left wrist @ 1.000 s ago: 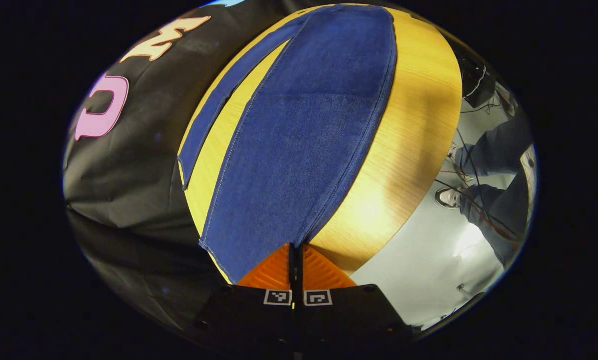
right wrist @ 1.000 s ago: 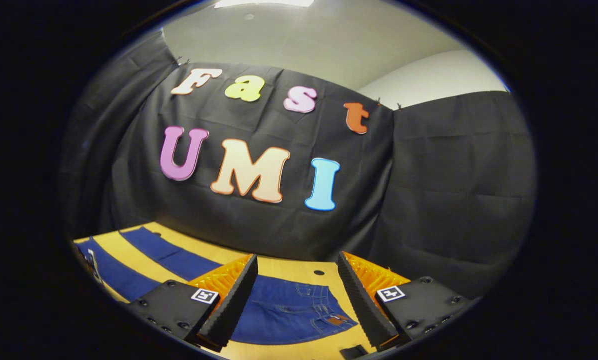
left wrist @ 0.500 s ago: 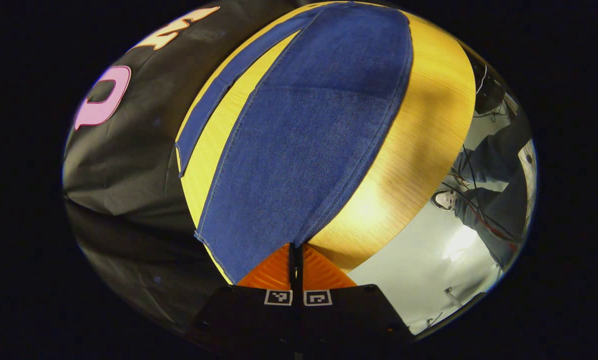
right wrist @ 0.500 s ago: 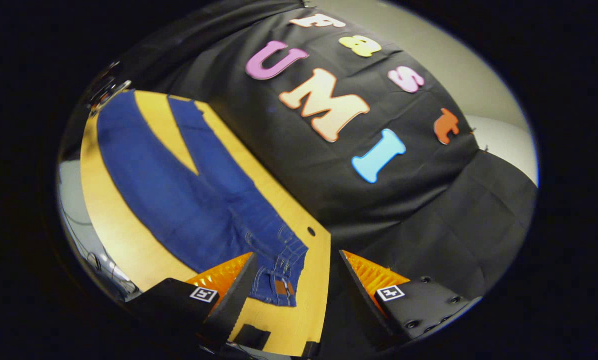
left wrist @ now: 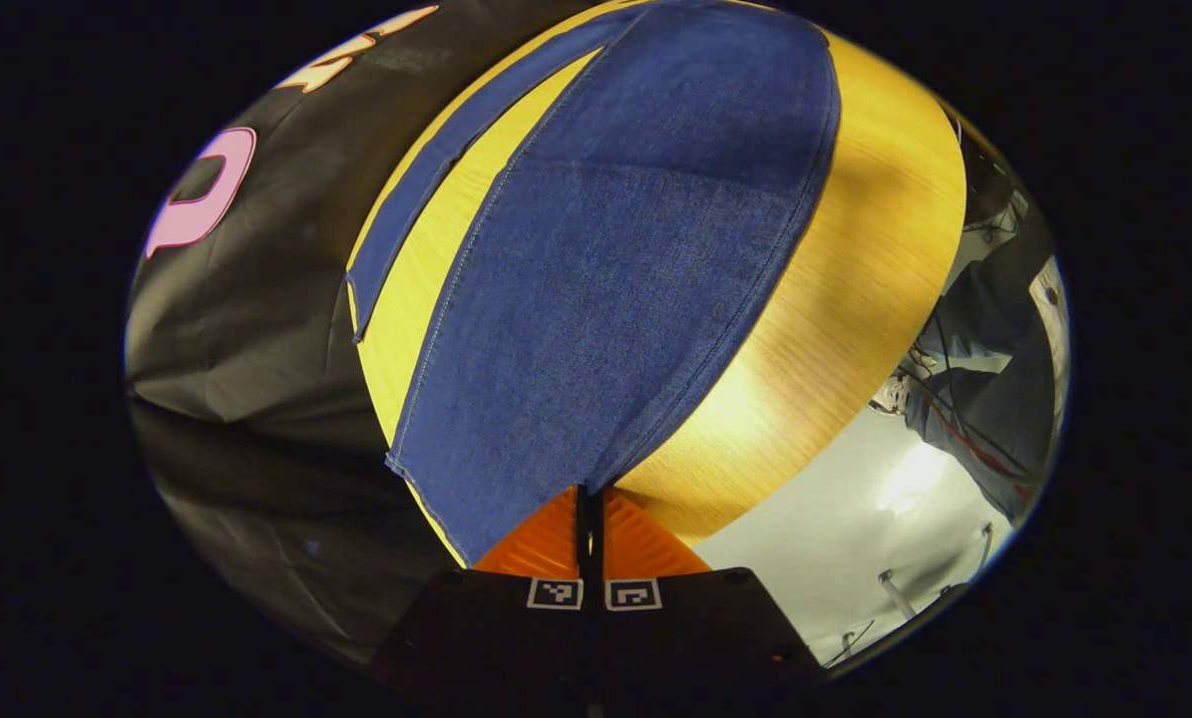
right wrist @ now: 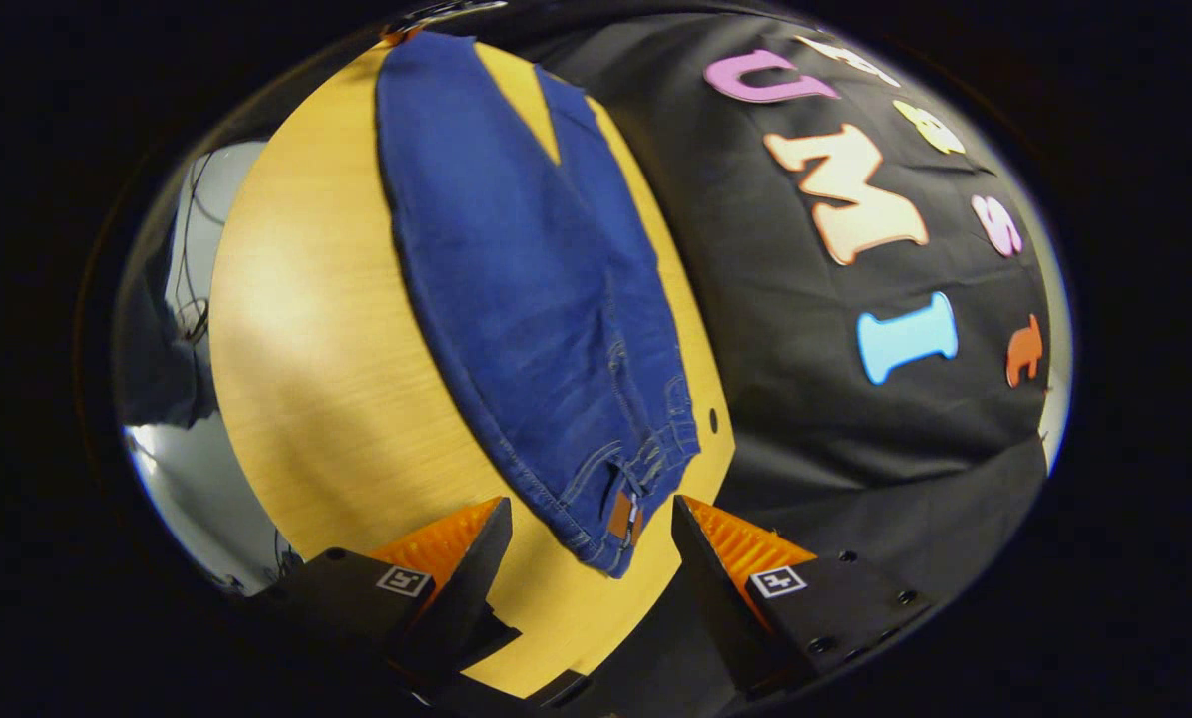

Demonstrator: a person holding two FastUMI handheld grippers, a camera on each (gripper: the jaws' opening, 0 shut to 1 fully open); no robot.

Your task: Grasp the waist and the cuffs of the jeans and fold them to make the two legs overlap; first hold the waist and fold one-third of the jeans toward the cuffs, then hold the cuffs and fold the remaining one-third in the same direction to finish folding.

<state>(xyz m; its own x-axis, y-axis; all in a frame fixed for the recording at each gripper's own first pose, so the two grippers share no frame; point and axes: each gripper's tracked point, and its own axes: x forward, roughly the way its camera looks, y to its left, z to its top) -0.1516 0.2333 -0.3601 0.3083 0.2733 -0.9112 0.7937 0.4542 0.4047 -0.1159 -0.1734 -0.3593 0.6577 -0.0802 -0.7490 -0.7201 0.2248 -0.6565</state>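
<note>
Pinching a cuff corner of the jeans (left wrist: 615, 259), the left gripper (left wrist: 590, 509) has its fingers pressed together; right gripper (right wrist: 586, 529) hangs spread over the waist, jeans flat on the table (right wrist: 306, 329).

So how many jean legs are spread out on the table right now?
2. The near leg runs from the shut left gripper up the table; the far leg lies beside the booth wall, a wedge of wood between them.
</note>
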